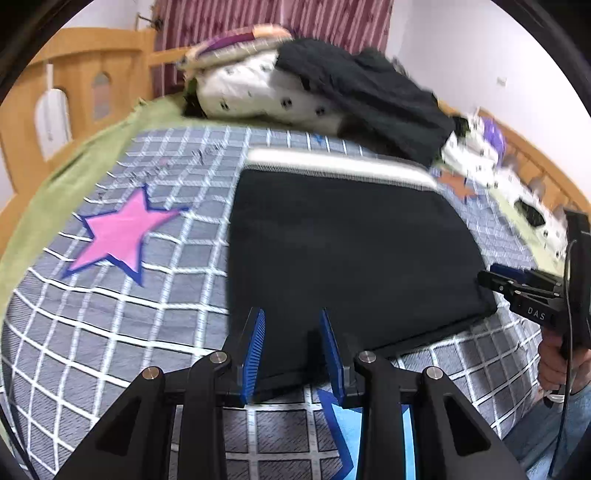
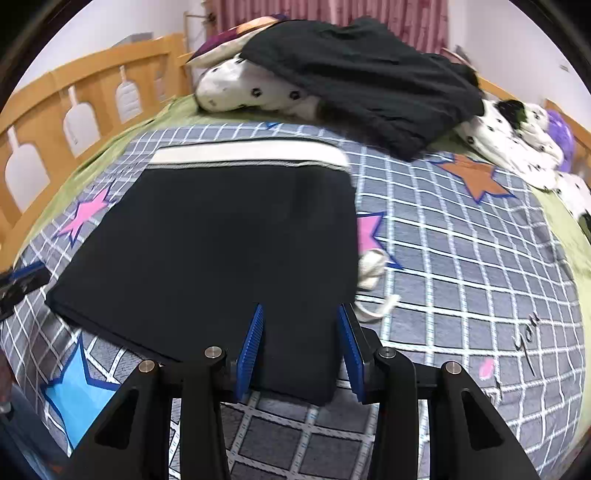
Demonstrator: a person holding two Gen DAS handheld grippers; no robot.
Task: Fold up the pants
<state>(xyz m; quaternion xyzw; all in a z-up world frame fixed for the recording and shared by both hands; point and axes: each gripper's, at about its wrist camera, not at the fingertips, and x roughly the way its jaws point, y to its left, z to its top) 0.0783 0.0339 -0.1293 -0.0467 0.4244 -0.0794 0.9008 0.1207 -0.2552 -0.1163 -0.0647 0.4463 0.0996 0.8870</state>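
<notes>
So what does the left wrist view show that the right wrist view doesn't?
Only the left wrist view: the right gripper from the side, at the right edge of the pants, and the hand holding it. Only the right wrist view: a white drawstring trailing off the pants' right side and an orange star. Both: the folded black pants, white waistband far, on the checked cover, and open jaws over the near edge.

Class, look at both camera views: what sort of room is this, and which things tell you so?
Most likely a bedroom: the black pants lie on a bed's checked star-print cover, with a wooden bed rail alongside and curtains behind.
</notes>
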